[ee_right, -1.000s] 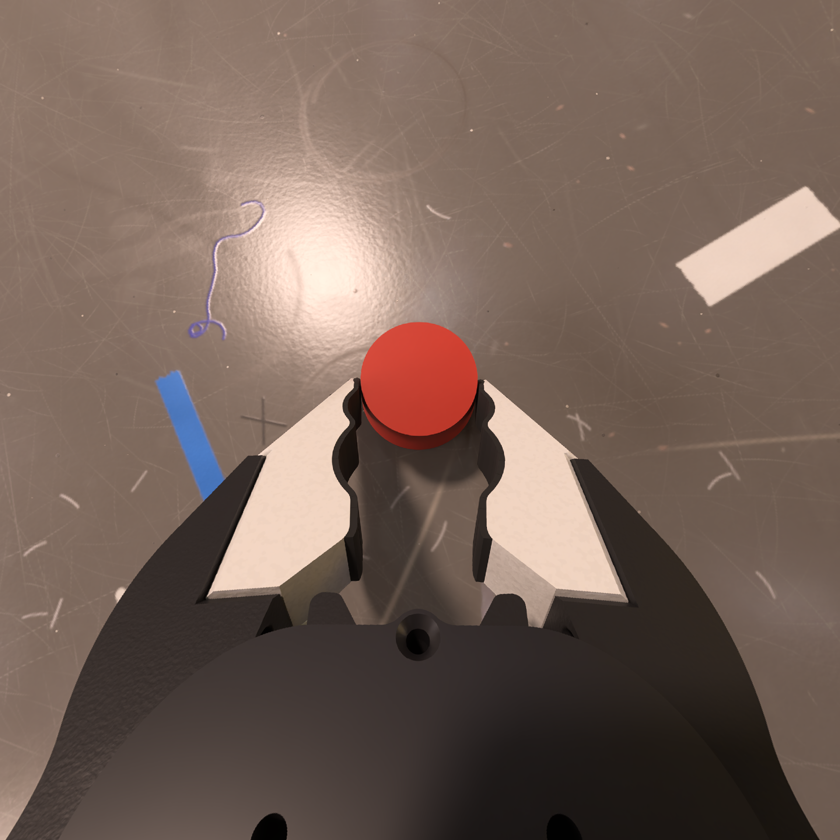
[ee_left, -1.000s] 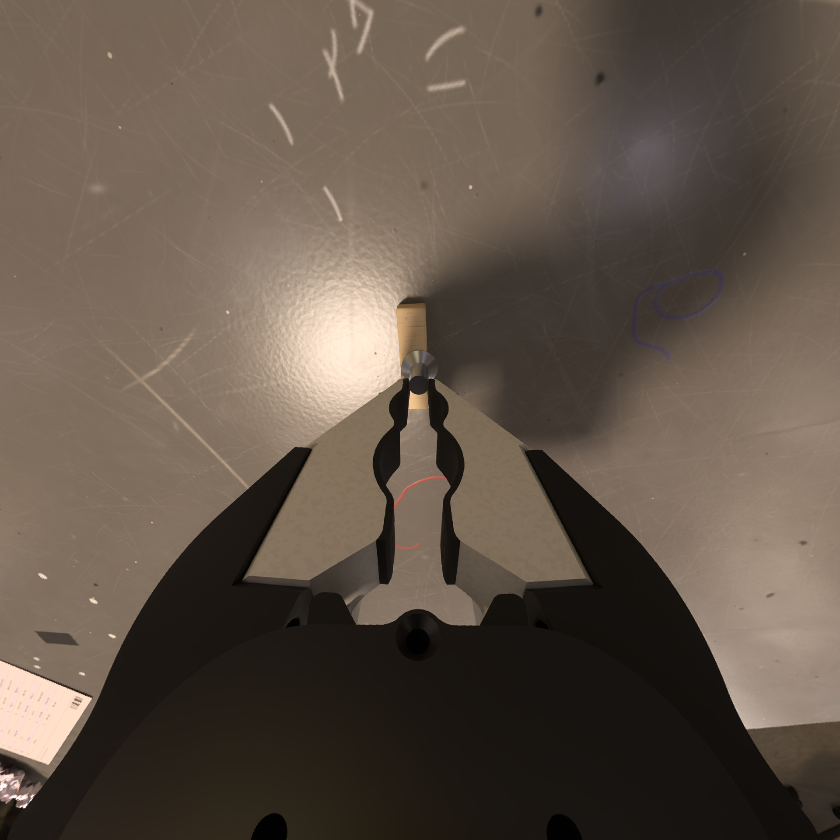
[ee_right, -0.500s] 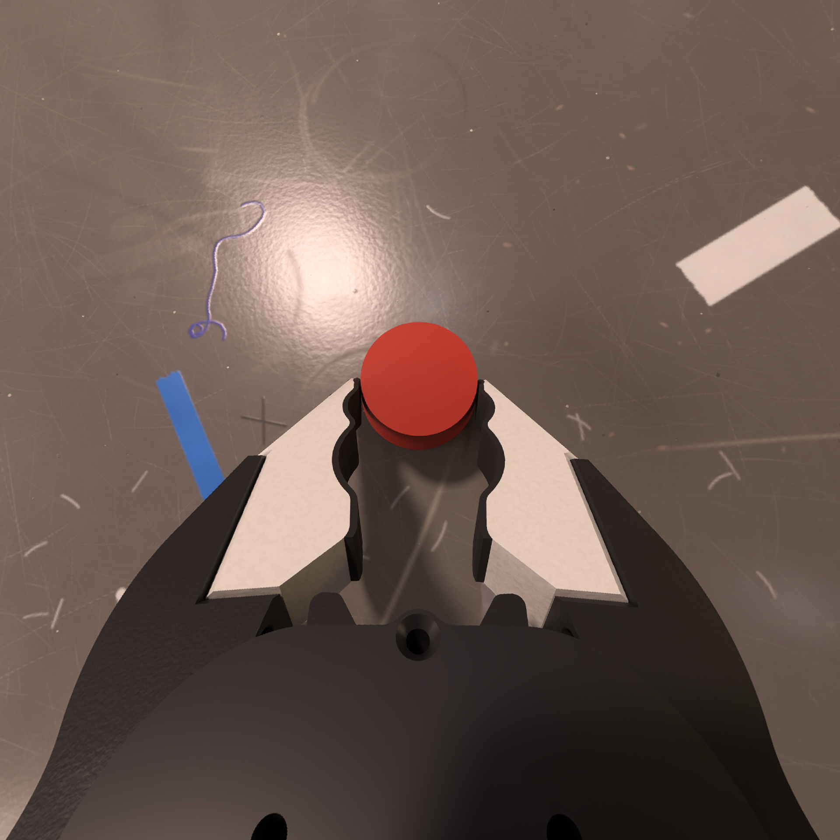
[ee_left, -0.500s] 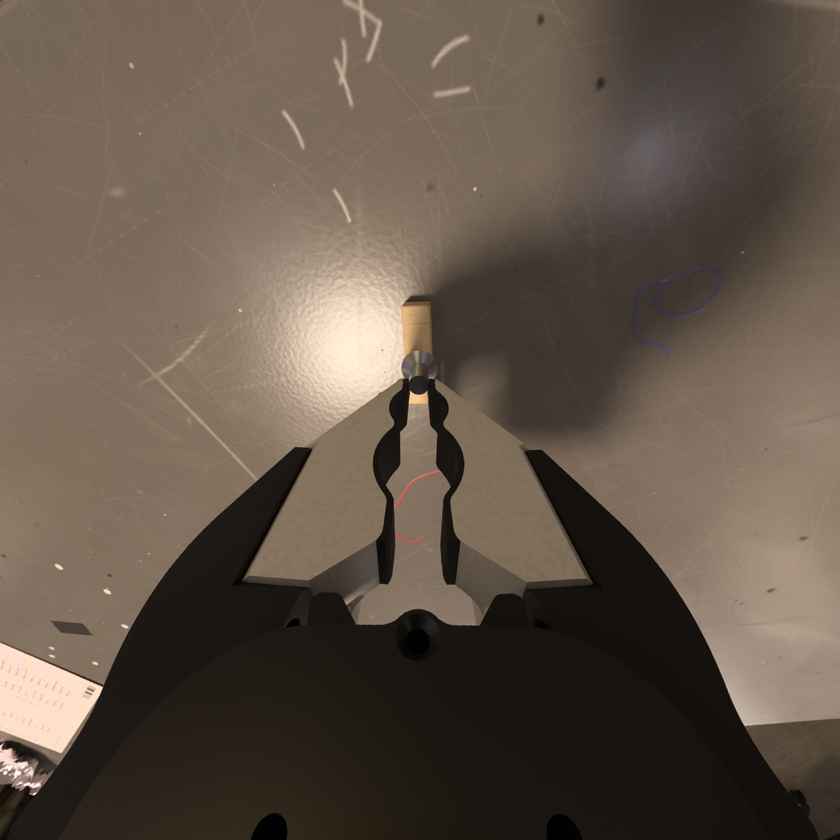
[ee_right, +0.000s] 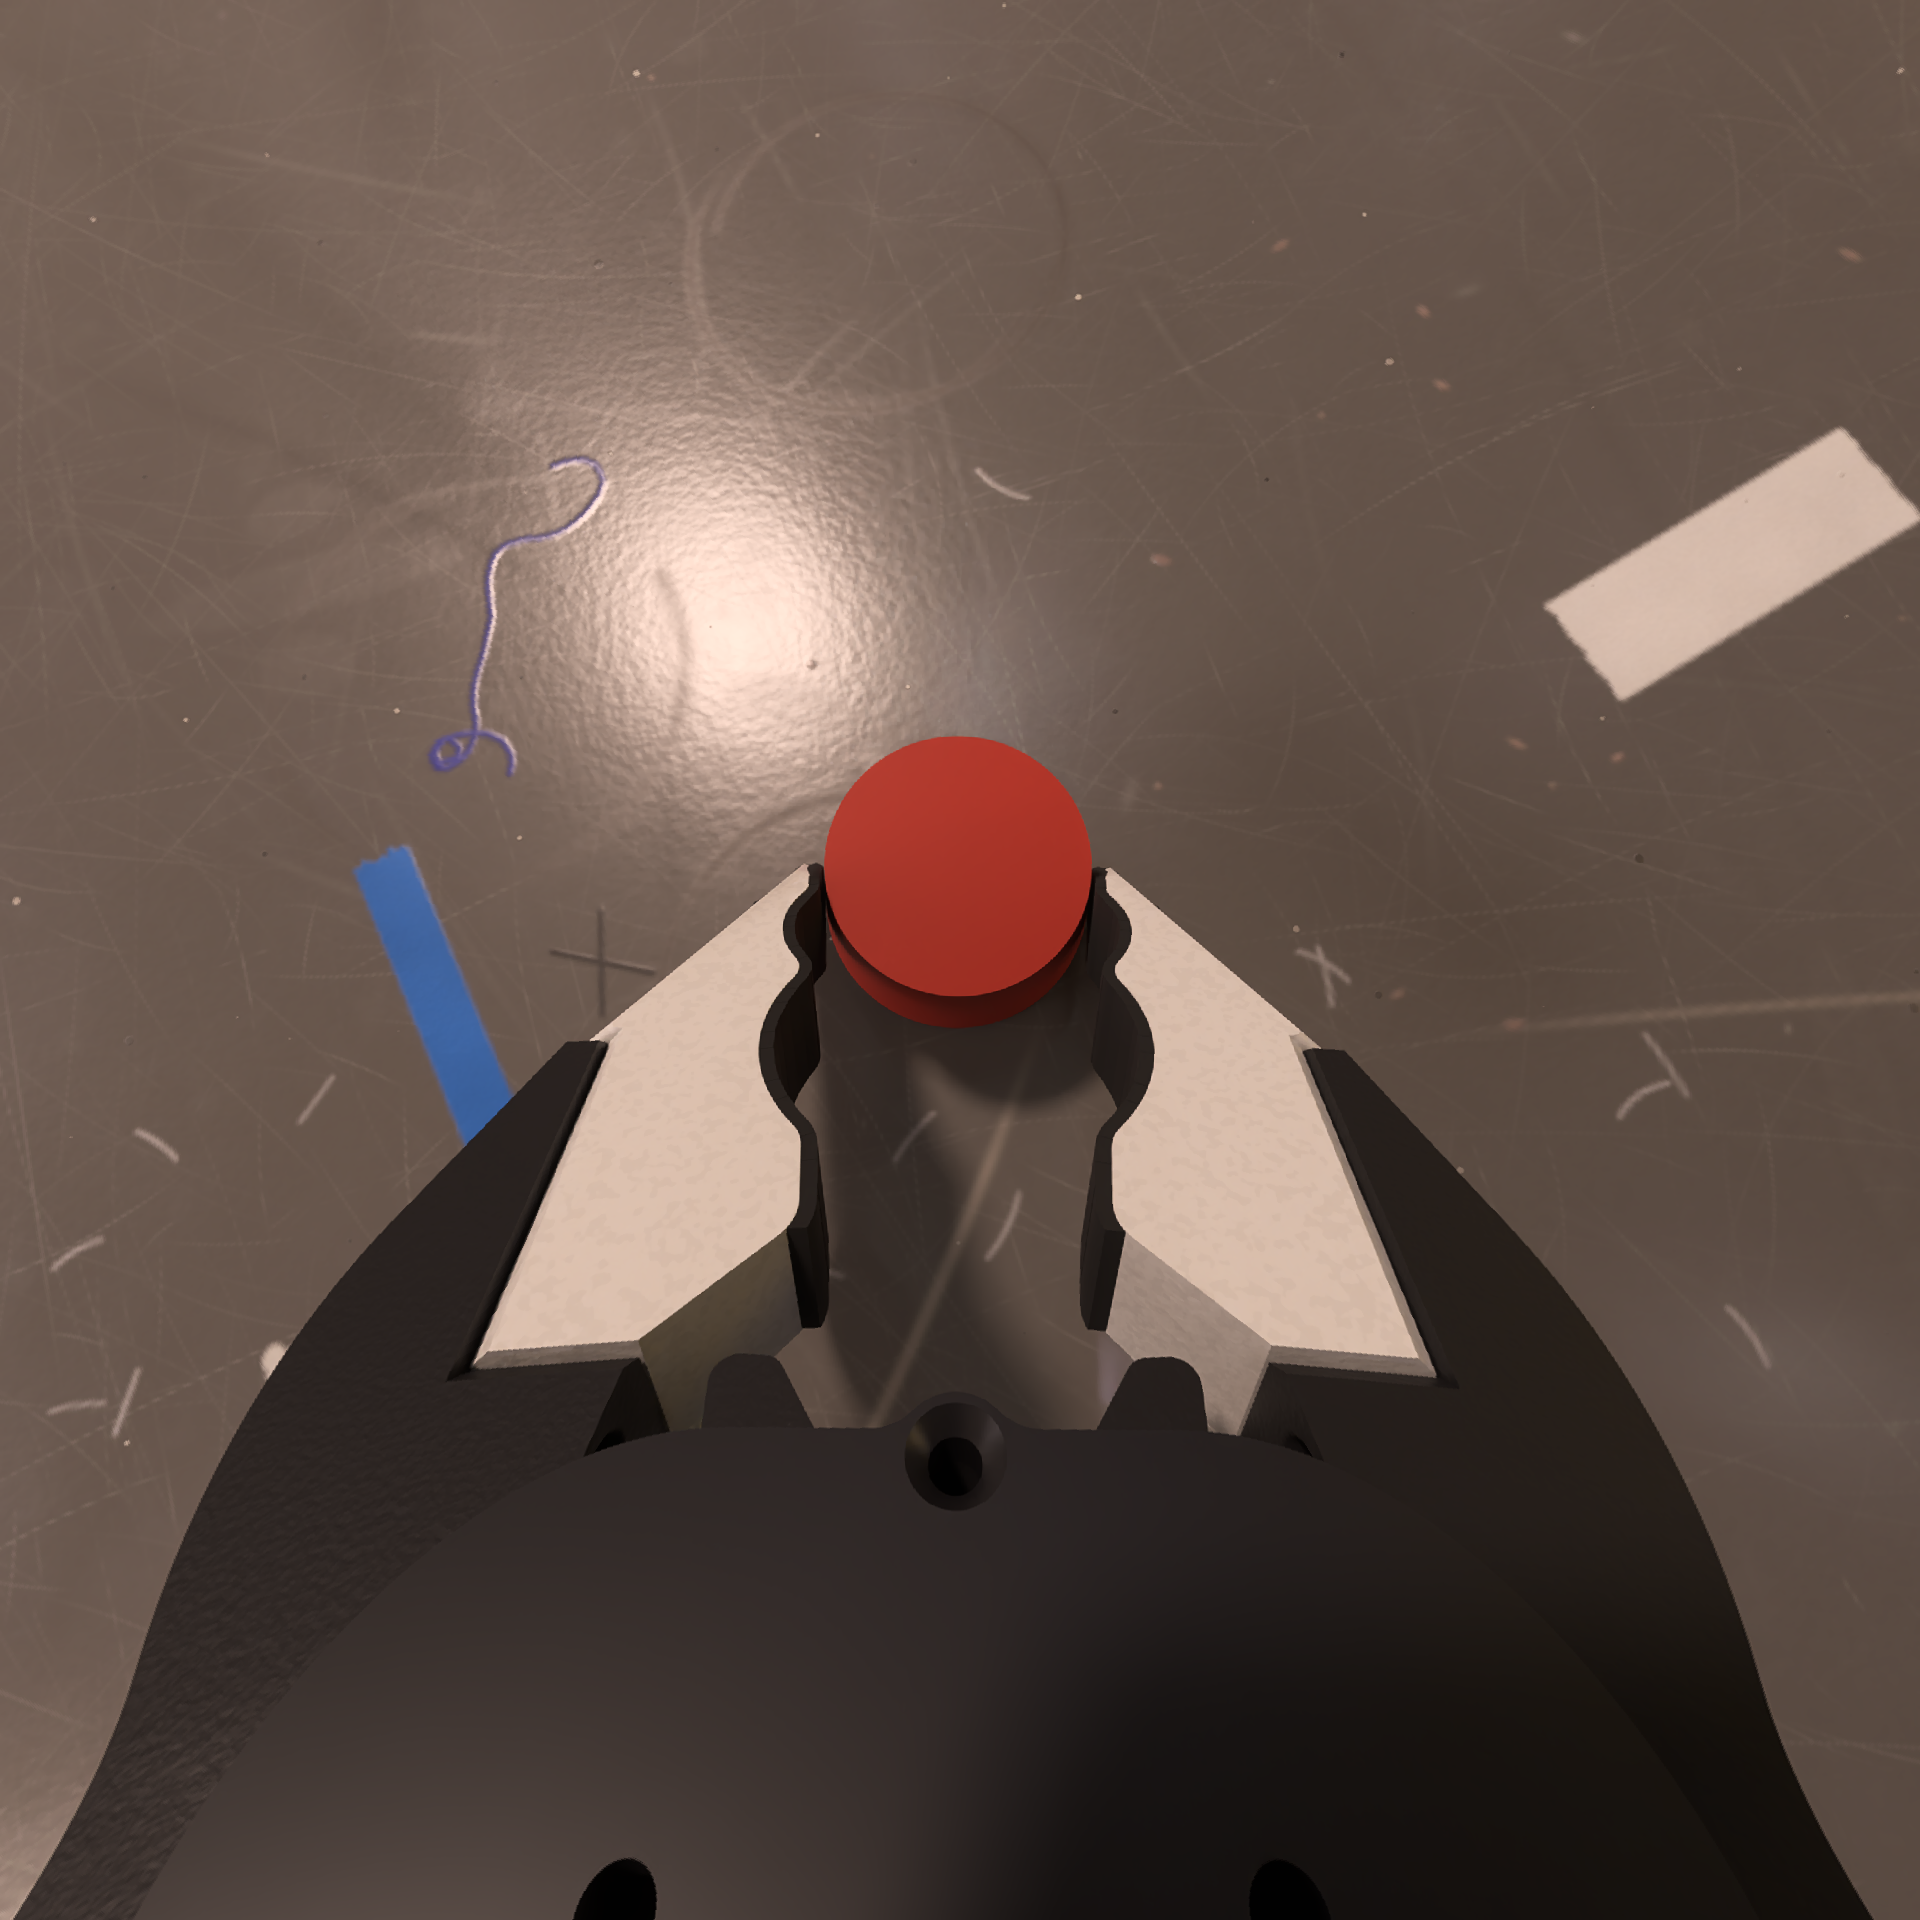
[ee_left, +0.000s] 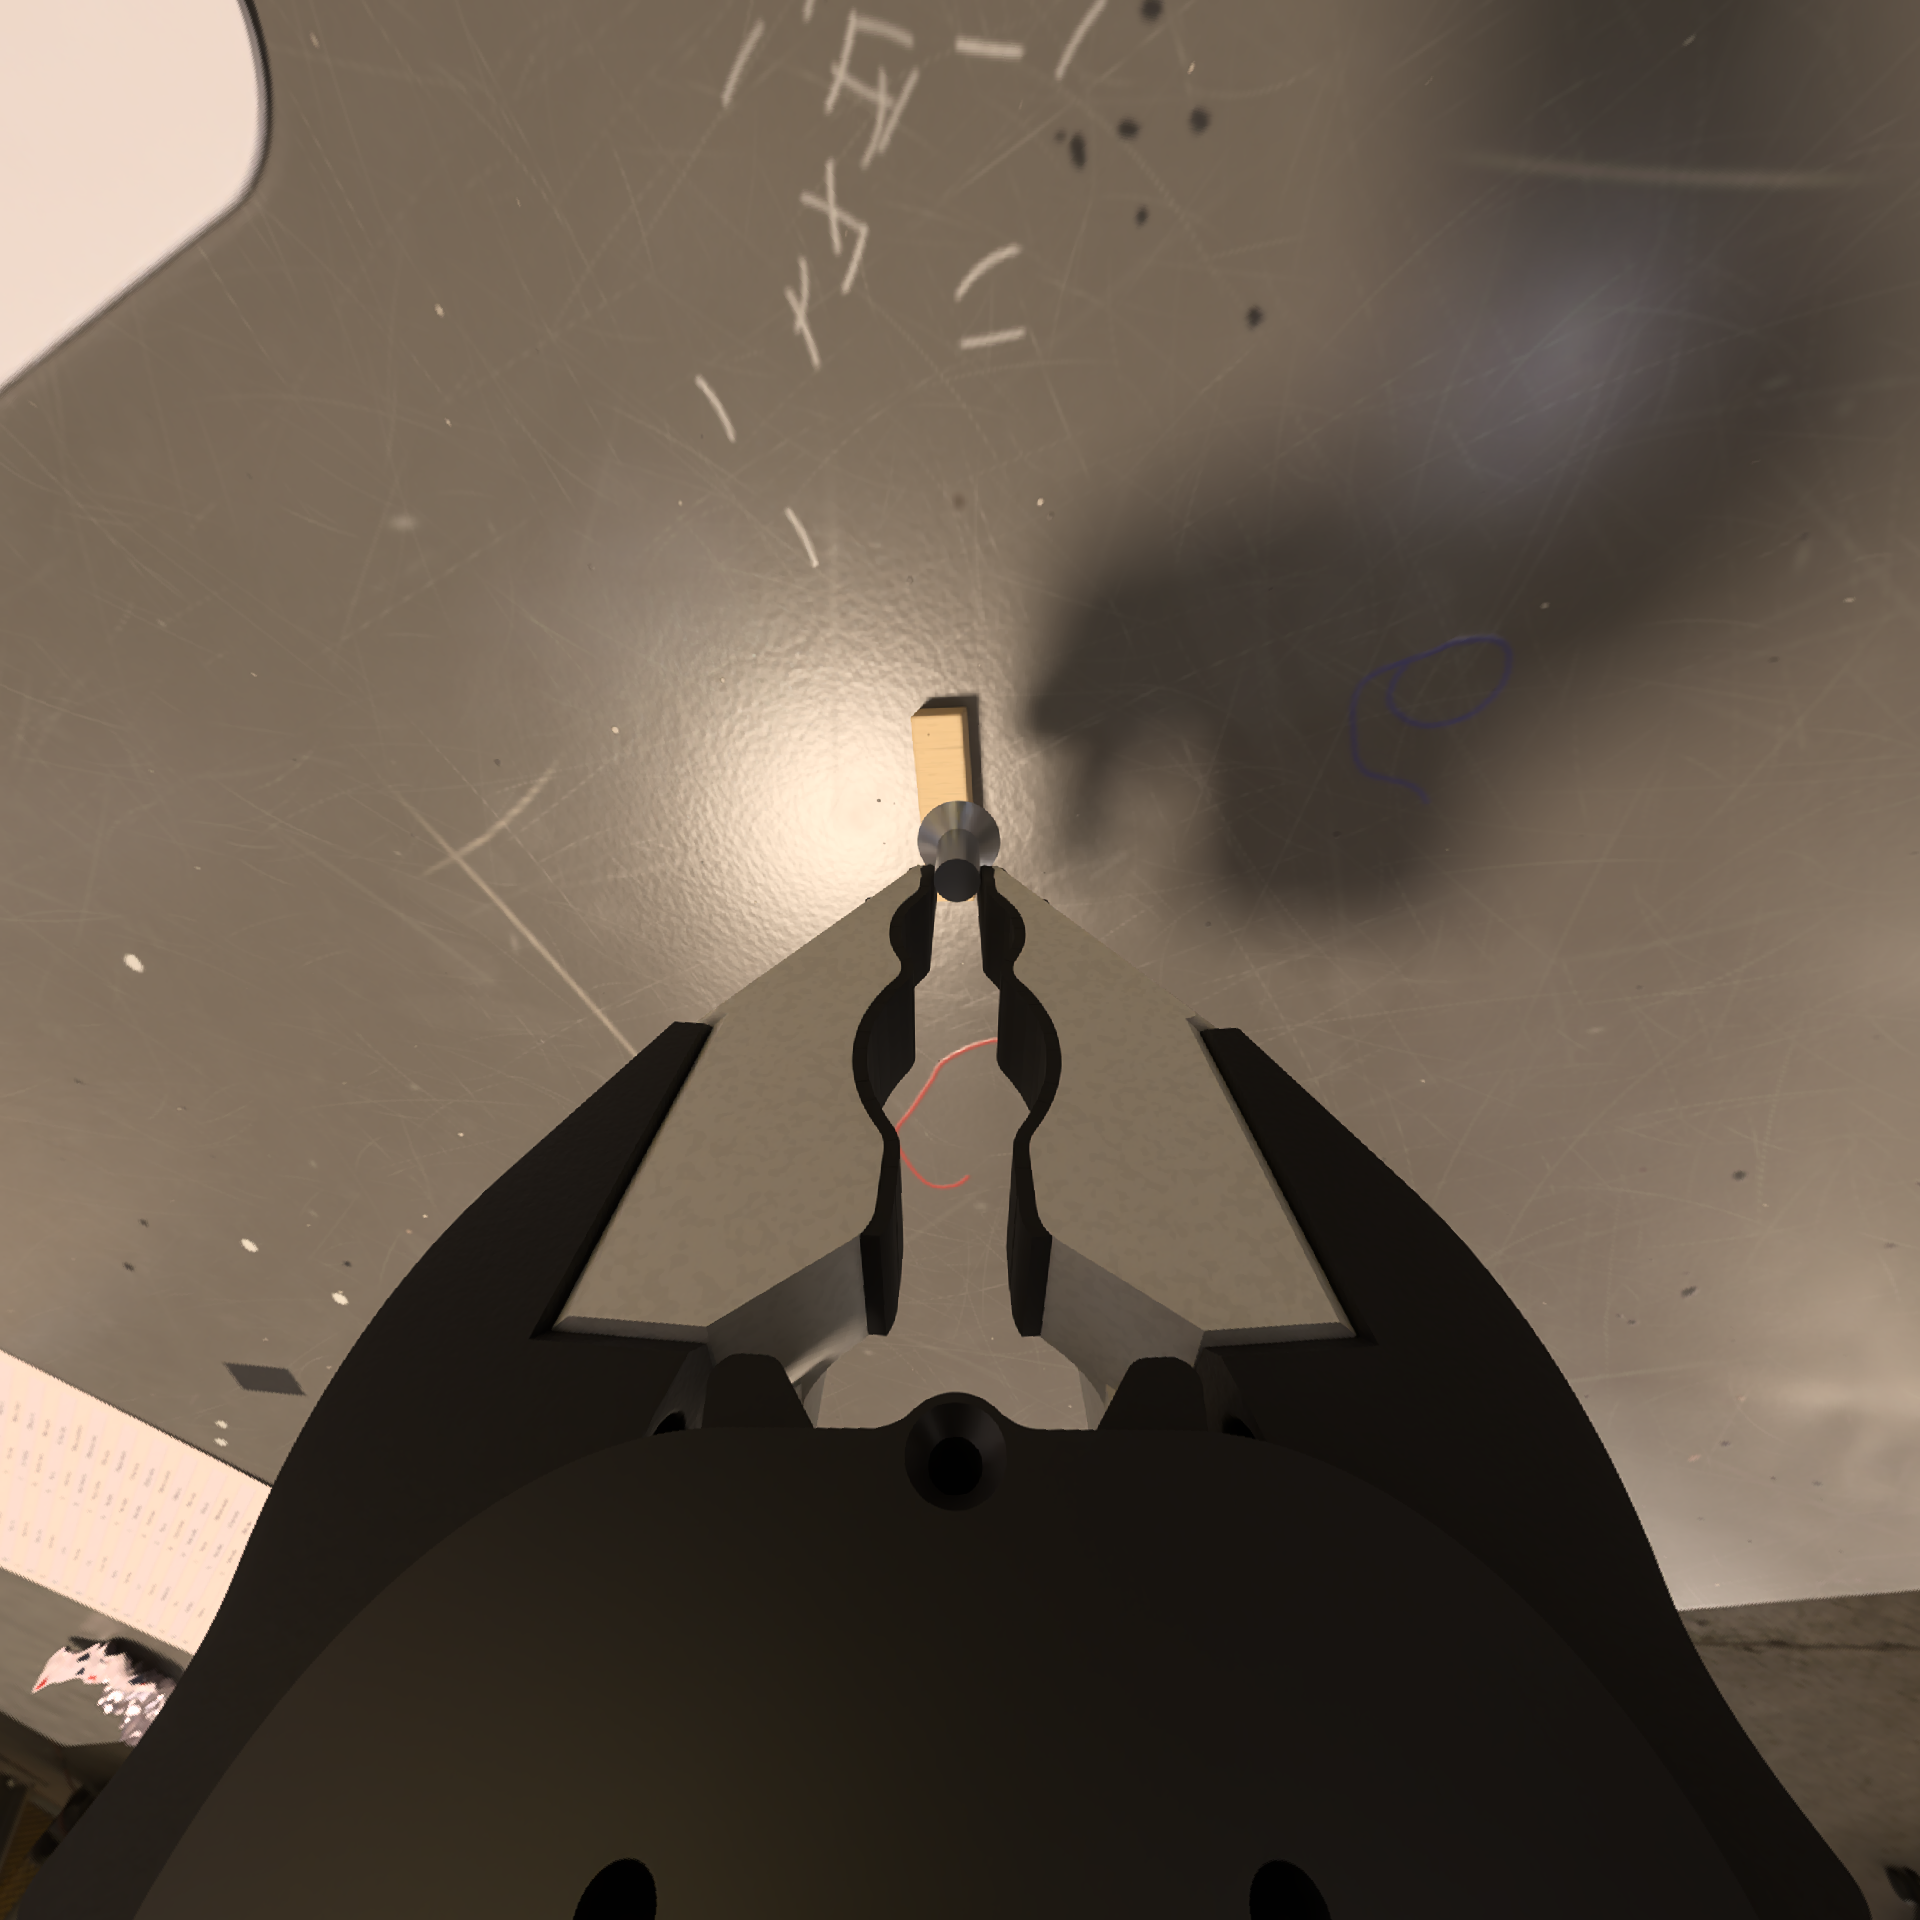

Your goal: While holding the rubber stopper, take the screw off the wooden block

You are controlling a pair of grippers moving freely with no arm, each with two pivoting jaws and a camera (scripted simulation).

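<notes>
Steel glints at the tips of the left gripper (ee_left: 957, 871), which still pinches the screw (ee_left: 957, 837). Since a second ago that gripper has drawn back and up from the tabletop (ee_left: 520, 644): more of the scratched surface now shows, a pale gap past the table's edge has come into view at the far left, and the wooden block (ee_left: 941, 760) looks smaller and clear of the fingertips, where before it ran down between them. The screw now hangs in front of the block's near end; whether it still touches the wood cannot be told. The screw points its plain shank end toward the camera, its flared head beyond.

In the right wrist view nothing has changed. The right gripper (ee_right: 957, 883) looks down on the table and stays clamped on the rubber stopper (ee_right: 957, 868), a red round plug held between the fingertips by its sides, flat face up. Blue tape (ee_right: 431, 987) lies at near left, a white tape strip (ee_right: 1730, 561) at far right, and a violet thread (ee_right: 509, 613) at far left.
</notes>
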